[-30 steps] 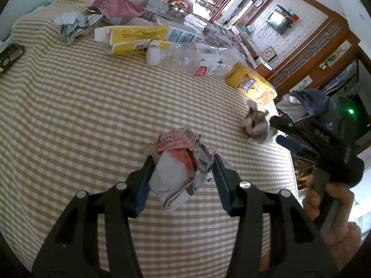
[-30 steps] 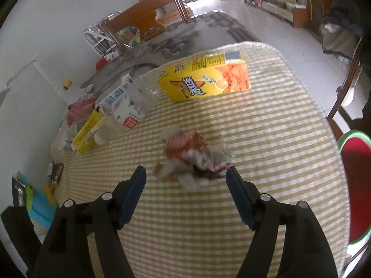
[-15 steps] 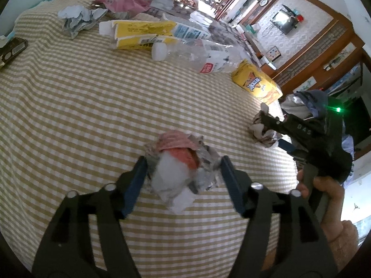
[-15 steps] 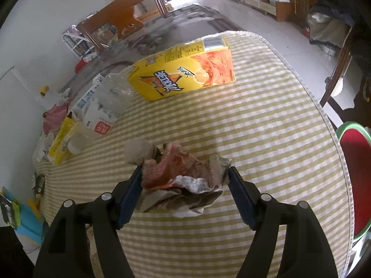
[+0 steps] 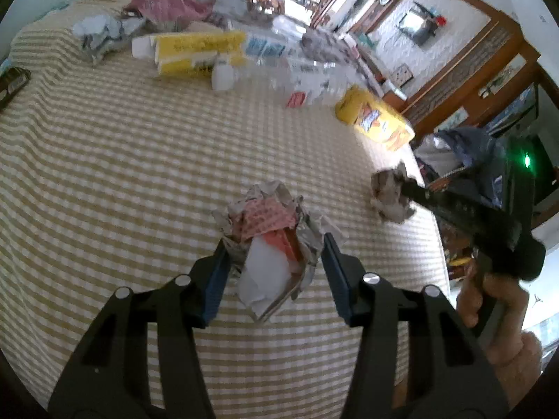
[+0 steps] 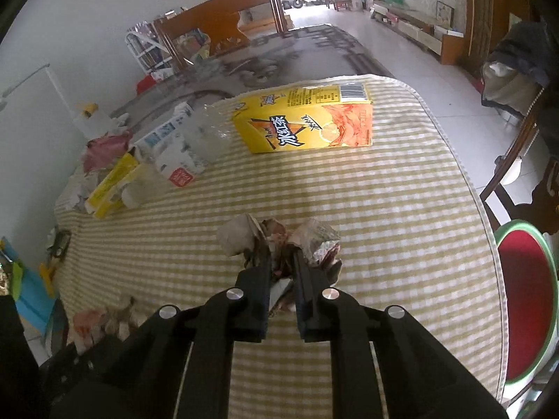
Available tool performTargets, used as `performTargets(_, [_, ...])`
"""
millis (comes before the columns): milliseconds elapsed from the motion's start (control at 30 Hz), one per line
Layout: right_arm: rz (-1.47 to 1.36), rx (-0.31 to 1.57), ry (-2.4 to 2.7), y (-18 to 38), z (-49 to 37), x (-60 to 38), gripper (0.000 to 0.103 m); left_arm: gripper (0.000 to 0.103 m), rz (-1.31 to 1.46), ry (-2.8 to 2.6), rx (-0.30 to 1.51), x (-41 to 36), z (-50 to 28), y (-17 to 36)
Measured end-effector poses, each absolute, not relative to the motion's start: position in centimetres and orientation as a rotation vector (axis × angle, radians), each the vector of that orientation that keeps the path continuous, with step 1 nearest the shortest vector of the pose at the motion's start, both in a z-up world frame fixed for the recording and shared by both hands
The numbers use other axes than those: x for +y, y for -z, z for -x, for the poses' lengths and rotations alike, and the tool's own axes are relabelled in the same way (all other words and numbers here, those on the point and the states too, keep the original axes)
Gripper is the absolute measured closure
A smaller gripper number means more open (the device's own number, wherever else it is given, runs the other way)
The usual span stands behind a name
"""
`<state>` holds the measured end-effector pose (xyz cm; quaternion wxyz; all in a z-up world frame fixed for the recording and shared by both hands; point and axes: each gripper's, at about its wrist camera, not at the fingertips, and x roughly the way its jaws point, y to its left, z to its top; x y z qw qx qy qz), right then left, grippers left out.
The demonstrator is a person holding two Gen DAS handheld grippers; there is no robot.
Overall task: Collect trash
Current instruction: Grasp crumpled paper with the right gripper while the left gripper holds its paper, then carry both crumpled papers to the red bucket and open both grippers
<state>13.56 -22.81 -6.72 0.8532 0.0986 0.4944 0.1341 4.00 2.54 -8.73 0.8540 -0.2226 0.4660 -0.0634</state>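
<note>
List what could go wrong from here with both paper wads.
1. The right hand-held gripper is closing on only the middle of its crumpled wad; loose lobes stick out both sides, so it may tear or slip free.
2. The left hand-held gripper is closing on a bulky wad whose white flap hangs below and may snag the tablecloth.

we're in a home's living and dining room: a table under a checked cloth (image 6: pixel 401 188), a red-seated chair (image 6: pixel 524 307) beside it. white tiled floor (image 6: pixel 412 56) runs to a patterned rug (image 6: pixel 297 52), wooden furniture, a wall-mounted tv (image 5: pixel 417 26).
</note>
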Motion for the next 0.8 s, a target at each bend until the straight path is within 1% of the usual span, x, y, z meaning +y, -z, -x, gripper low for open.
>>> performTargets(367, [-0.329, 0.952, -0.339, 2.6, -9.1, -26.6, 0.092, 0.054, 0.473, 0.156, 0.945, 2.4, -3.5, 8.0])
performTargets(533, [-0.394, 0.89, -0.303, 1.0, -5.3, -31.4, 0.092, 0.054, 0.387, 0.175, 0.937, 0.7, -3.0, 7.6])
performTargets(667, [-0.456, 0.853, -0.22, 0.9, -2.7, -36.2, 0.092, 0.054, 0.361, 0.225, 0.965, -1.3, -3.0, 7.7])
performTargets(800, [-0.492, 0.813, -0.113, 1.0, -0.9, -40.5, 0.092, 0.054, 0.35, 0.318, 0.957, -4.7, -3.4, 6.6])
